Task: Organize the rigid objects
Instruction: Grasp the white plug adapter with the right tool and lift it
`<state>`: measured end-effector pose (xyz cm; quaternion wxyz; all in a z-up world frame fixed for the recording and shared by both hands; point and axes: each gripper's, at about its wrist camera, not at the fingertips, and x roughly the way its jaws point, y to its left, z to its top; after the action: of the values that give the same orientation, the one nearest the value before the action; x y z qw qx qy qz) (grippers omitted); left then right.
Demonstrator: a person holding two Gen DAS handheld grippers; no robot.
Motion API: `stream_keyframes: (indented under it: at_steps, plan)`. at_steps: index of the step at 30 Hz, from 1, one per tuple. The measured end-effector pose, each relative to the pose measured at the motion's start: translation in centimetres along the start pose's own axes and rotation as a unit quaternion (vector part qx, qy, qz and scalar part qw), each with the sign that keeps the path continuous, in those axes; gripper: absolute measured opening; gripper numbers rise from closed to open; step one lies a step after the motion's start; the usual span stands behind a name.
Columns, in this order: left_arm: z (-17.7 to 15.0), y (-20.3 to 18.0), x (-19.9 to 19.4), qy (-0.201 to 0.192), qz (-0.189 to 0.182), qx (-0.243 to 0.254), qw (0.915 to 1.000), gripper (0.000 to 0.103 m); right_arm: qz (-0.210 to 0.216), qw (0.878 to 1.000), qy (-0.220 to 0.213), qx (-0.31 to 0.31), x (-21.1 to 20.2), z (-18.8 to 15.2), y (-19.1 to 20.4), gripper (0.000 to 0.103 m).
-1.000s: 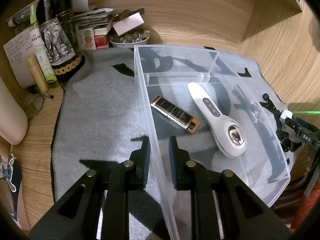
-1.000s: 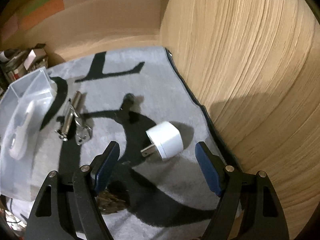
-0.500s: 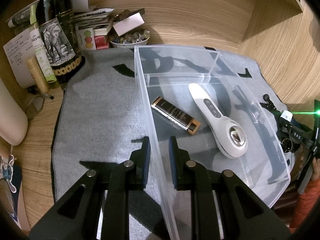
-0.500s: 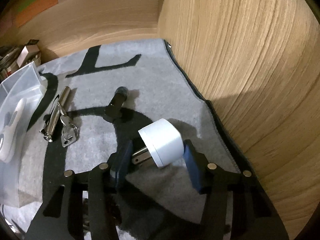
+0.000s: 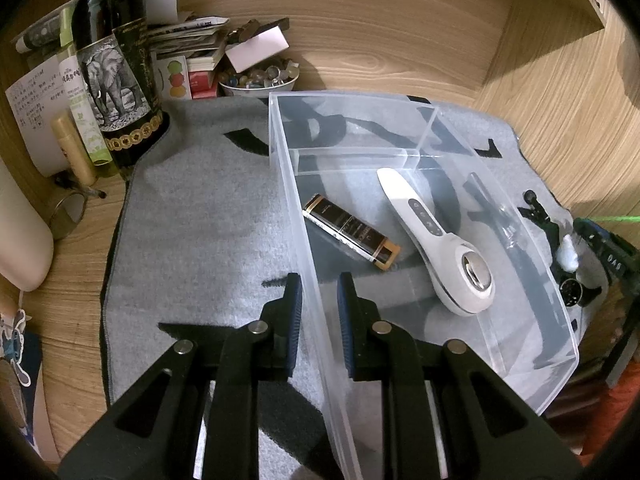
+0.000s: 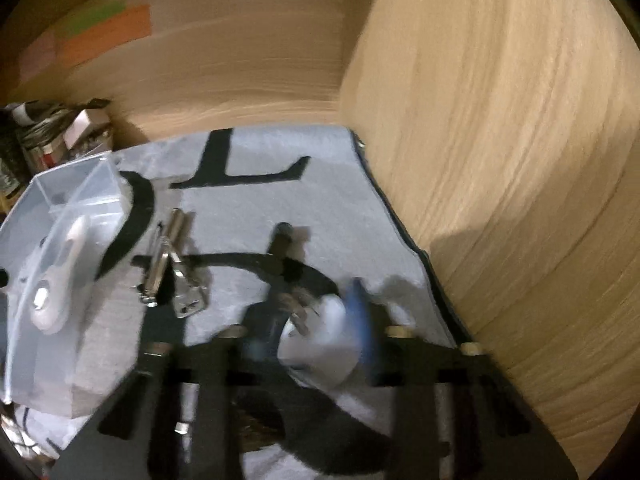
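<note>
Right wrist view, blurred: right gripper [image 6: 316, 320] clamped on the white charger plug [image 6: 320, 344] just above the grey mat [image 6: 248, 200], light, rigid, slick-sided, best pinched across flat faces; left gripper [image 5: 318, 300] closed narrowly astride the clear bin [image 5: 294, 208] wall.

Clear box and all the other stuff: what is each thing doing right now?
clear box: open on top, side wall between the left tool's pads
left tool: closed on the box wall
white charger plug: gripped by the right tool, blurry
right tool: closed on the plug
white massager: lying in the box
brown tube: lying in the box
keys: lying on the mat
</note>
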<state>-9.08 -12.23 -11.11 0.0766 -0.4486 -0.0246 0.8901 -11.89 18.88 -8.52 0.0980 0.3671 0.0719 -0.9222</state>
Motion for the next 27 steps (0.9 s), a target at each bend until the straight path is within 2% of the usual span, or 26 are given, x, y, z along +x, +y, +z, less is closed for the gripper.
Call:
stream_keyframes:
  at_steps: [2,6,7,9,10,11,13,15,18,19,20,21,27]
  plan:
    - [0.0,0.0,0.0,0.000,0.000,-0.001,1.0000,0.018,0.024,1.000,-0.008,-0.001,-0.6,0.5,0.2,0.015]
    - [0.0,-0.1,0.0,-0.001,0.000,0.000,1.0000,0.018,0.000,1.000,-0.012,-0.012,-1.0,0.9,0.6,0.015]
    - [0.0,-0.1,0.0,0.000,0.000,-0.001,1.0000,0.018,0.000,1.000,-0.006,-0.007,-1.0,0.9,0.6,0.018]
    - [0.0,-0.1,0.0,-0.001,0.000,-0.001,1.0000,0.018,0.006,1.000,0.006,0.003,-1.1,0.7,0.3,0.035]
    - [0.0,-0.1,0.0,-0.001,0.000,-0.001,1.0000,0.018,0.008,1.000,0.010,0.011,-1.1,0.4,0.0,0.052]
    - [0.0,-0.2,0.0,-0.001,0.000,-0.001,1.0000,0.018,0.007,1.000,0.009,0.018,-1.4,0.0,-0.3,0.065]
    - [0.1,-0.3,0.0,-0.002,-0.001,-0.003,1.0000,0.018,0.012,0.999,0.010,0.028,-1.5,-0.4,-0.5,0.069]
    - [0.1,-0.4,-0.1,-0.003,-0.001,-0.002,1.0000,0.018,0.025,0.999,0.027,0.034,-0.9,-1.1,-0.6,0.069]
    - [0.2,-0.6,-0.1,-0.003,-0.001,-0.003,1.0000,0.018,0.021,0.998,0.052,0.030,0.6,-2.0,-0.2,0.066]
    - [0.1,-0.5,-0.1,-0.003,-0.001,-0.003,1.0000,0.018,0.022,0.998,0.058,0.030,1.1,-2.2,-0.1,0.056]
    - [0.1,-0.5,-0.1,-0.003,-0.001,-0.002,1.0000,0.018,0.028,0.997,0.064,0.030,1.5,-2.3,0.0,0.041]
    - [0.1,-0.5,-0.1,-0.003,-0.001,-0.002,1.0000,0.018,0.030,0.997,0.071,0.031,1.8,-2.4,0.0,0.039]
    - [0.2,-0.6,-0.1,-0.002,-0.004,-0.004,1.0000,0.018,0.031,0.998,0.038,0.025,0.5,-1.3,0.4,0.037]
